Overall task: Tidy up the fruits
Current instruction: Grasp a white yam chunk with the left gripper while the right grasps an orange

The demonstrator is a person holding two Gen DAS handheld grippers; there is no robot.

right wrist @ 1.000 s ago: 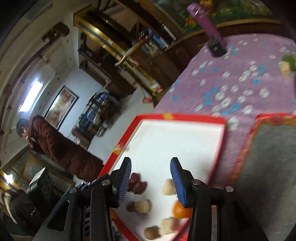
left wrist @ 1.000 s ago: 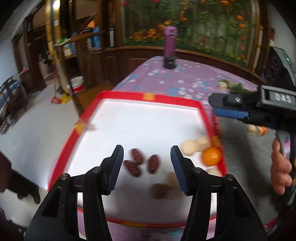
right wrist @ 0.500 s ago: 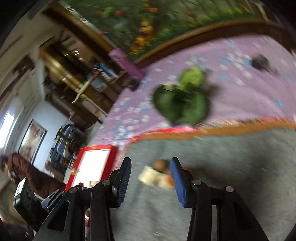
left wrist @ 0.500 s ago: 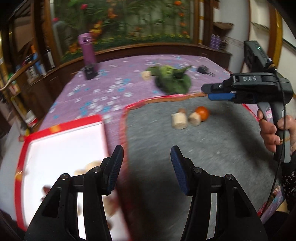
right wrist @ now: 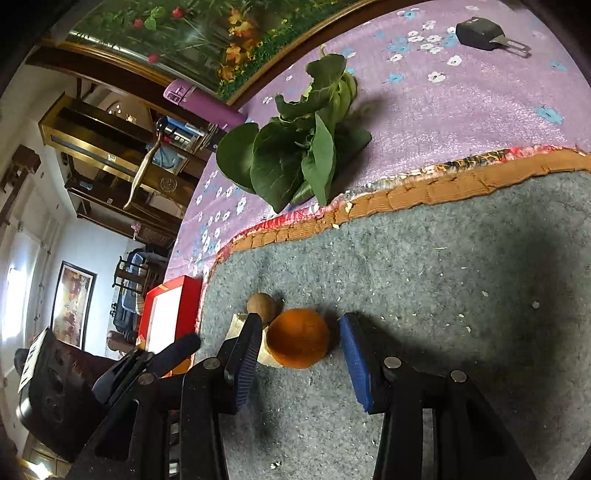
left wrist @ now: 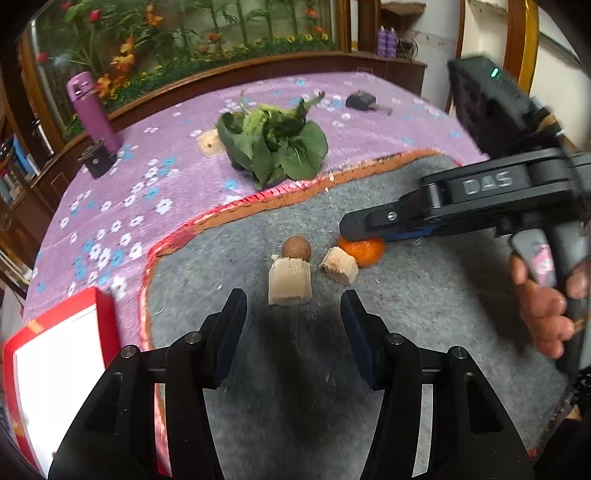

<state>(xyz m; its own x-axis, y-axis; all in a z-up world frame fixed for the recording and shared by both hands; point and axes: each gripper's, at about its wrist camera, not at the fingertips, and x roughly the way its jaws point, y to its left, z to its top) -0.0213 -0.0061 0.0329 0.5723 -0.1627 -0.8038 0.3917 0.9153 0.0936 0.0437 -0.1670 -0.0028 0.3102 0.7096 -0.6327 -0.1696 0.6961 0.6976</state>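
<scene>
While parted, right tongs straddle the orange on grey mat.

A purple flowered cloth covers the tabletop, with a grey mat edged in orange lying over it. A bunch of leafy greens sits on the cloth just beyond the mat's edge. A purple bottle stands further left, and a small dark device lies far back.

Orange btwn open right gripper fingers, on grey mat.
</scene>
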